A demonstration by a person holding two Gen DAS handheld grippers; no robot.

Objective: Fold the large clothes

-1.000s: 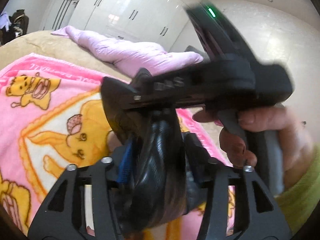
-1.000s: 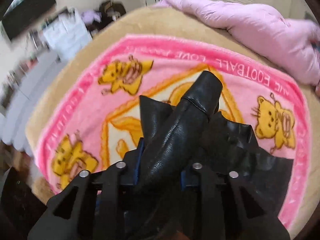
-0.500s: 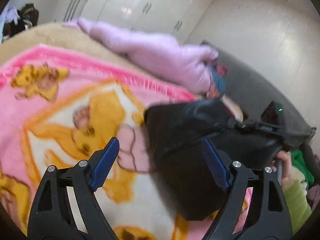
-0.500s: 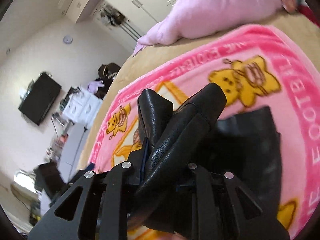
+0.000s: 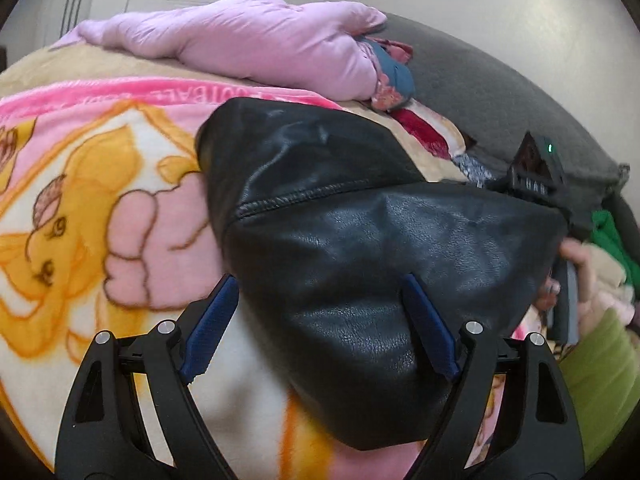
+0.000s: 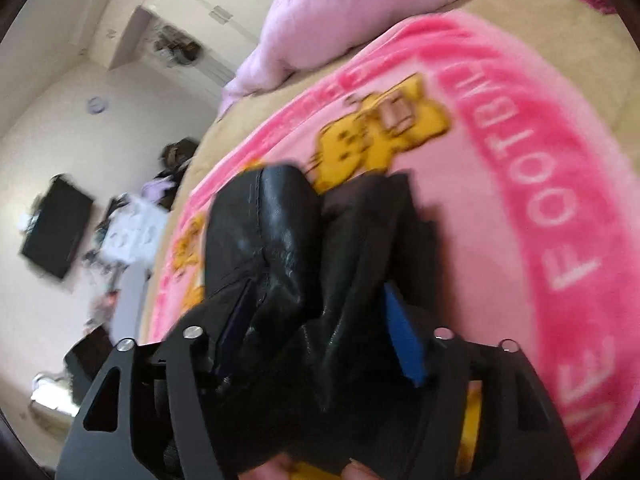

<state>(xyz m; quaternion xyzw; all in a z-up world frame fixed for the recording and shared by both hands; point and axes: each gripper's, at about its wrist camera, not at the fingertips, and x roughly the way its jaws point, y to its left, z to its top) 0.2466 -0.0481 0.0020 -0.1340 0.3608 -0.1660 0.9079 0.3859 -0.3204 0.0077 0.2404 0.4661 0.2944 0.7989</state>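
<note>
- Black leather fills the right gripper [image 6: 320, 328]: its blue-padded jaws are clamped on a bunched fold of the leather jacket [image 6: 280, 264], with the blue pads pressed against the bundle on both sides.
- Held wide apart, the left gripper [image 5: 320, 328] grasps nothing; its blue pads [image 5: 210, 324] frame the jacket's near bulge without clearly touching it.
- From the left wrist view the jacket [image 5: 360, 248] lies spread on the pink cartoon blanket [image 5: 100, 220], with a stitched seam running across its upper panel.
- Beyond it, a lilac quilt [image 5: 248, 46] is heaped at the far edge of the bed, and a dark grey headboard [image 5: 492, 92] sits behind.
- Handling, as a judgement: the leather looks thick, fairly heavy and smooth, so it will hold broad creases yet may slide between the pads.
- Best purchase is likely at a seam, hem or doubled edge, where the material is thicker and less slippery than the open panel.
</note>
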